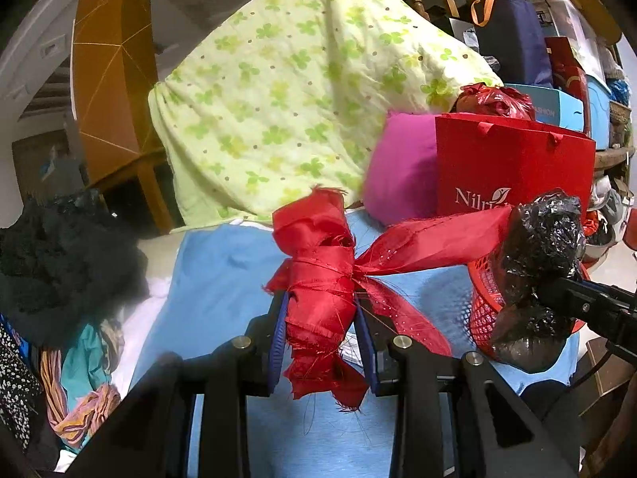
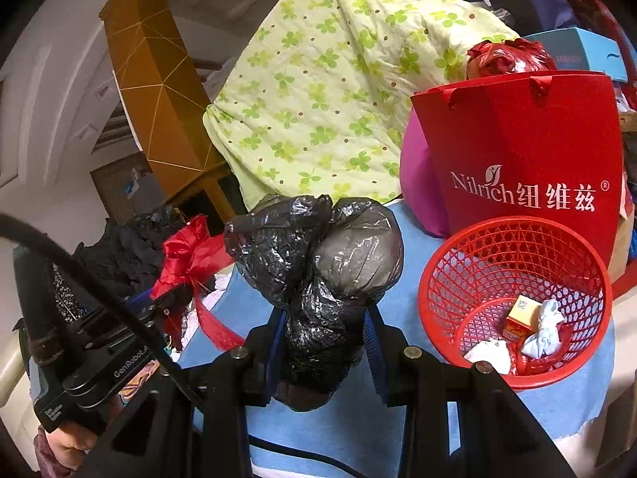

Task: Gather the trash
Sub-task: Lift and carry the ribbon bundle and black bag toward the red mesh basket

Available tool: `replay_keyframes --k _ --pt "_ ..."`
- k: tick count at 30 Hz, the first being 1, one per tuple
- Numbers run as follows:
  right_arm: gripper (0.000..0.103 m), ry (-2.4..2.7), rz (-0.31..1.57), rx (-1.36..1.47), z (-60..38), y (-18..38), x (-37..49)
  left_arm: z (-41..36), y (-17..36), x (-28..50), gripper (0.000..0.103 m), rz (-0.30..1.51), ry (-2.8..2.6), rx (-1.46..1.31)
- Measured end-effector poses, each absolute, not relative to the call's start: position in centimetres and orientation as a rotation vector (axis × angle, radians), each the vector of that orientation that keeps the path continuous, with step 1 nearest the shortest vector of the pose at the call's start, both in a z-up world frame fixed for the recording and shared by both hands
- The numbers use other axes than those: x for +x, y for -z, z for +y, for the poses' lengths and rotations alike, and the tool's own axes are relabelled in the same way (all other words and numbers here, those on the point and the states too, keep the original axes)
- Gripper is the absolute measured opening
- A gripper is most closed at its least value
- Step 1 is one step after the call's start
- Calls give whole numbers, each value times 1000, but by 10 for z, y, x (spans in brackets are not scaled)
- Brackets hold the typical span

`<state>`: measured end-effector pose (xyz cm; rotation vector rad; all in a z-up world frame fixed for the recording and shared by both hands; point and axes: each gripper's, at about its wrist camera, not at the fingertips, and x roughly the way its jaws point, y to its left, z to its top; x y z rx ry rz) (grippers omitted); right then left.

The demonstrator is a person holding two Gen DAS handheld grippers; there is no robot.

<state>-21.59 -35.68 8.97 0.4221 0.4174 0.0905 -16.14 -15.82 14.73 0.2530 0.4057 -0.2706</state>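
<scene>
My left gripper (image 1: 321,314) is shut on a frayed red ribbon scrap (image 1: 318,279), held above the blue cloth (image 1: 223,279); it also shows in the right wrist view (image 2: 191,255). My right gripper (image 2: 328,330) is shut on a crumpled black plastic bag (image 2: 318,263), seen from the left wrist view (image 1: 537,263) just over the basket. The red mesh basket (image 2: 438,275) stands right of the bag and holds a small yellow carton (image 2: 519,314), crumpled white tissue (image 2: 543,328) and red scraps.
A red Nilrich paper bag (image 2: 521,151) and a magenta cushion (image 1: 402,167) stand behind the basket. A green clover quilt (image 1: 286,87) is piled at the back. Dark clothes (image 1: 59,255) and colourful fabric (image 1: 83,390) lie to the left.
</scene>
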Motion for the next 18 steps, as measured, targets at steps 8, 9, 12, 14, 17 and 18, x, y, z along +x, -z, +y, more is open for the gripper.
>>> replay_keyframes --k 8,9,12,14,17,18 --pt "39 -78 410 437 -357 -91 -222 -166 -147 -164 34 406 283 269" --pt "39 -75 409 438 -357 -91 -223 -165 -147 -163 34 407 285 269" --pt "39 -73 408 443 -358 -90 -225 -169 -146 -165 34 405 286 276" --pt "39 -71 407 445 -359 -90 -226 -170 -146 -165 34 408 290 278" --pt "39 -69 404 449 -360 -90 -228 -175 -145 -167 34 406 293 288" --pt "39 -67 403 450 -360 -90 -228 -176 -145 -167 34 406 295 290"
